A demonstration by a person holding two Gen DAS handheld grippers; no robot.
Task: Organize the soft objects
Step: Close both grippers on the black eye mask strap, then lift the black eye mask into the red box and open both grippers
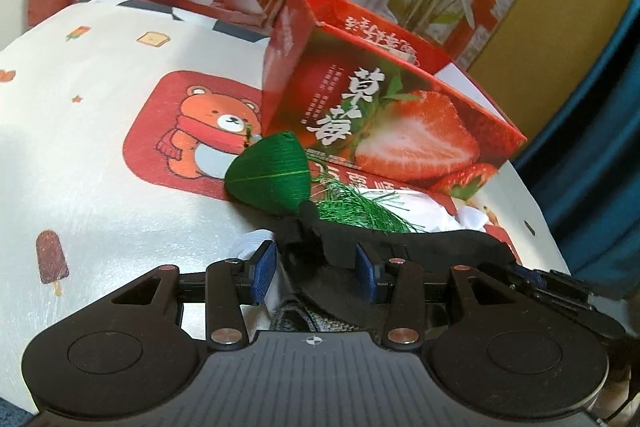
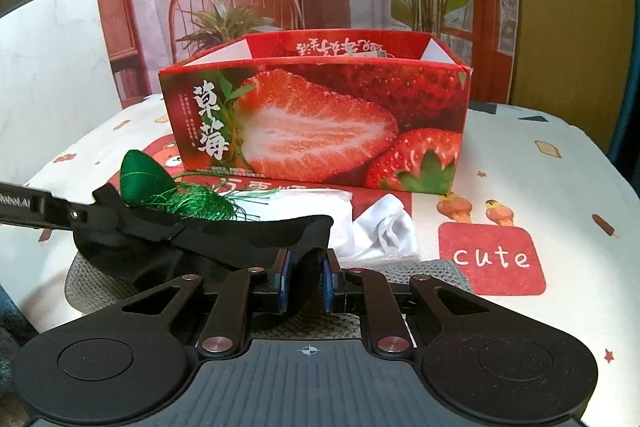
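Observation:
A black soft cloth (image 1: 420, 247) (image 2: 224, 239) is stretched between my two grippers above a grey knitted item (image 2: 444, 269). My left gripper (image 1: 316, 267) has its blue pads apart with the cloth's bunched end between them. My right gripper (image 2: 306, 283) has its pads close together on the cloth's other end. A green silk zongzi charm with a tassel (image 1: 272, 173) (image 2: 146, 179) lies just beyond the cloth. White cloth (image 2: 384, 227) lies in front of the open red strawberry box (image 2: 316, 119) (image 1: 360, 99).
The table has a white cover with a bear print (image 1: 216, 131) and a red "cute" patch (image 2: 492, 259). A printed backdrop of plants and a chair stands behind. The left gripper's arm (image 2: 40, 209) reaches in from the left.

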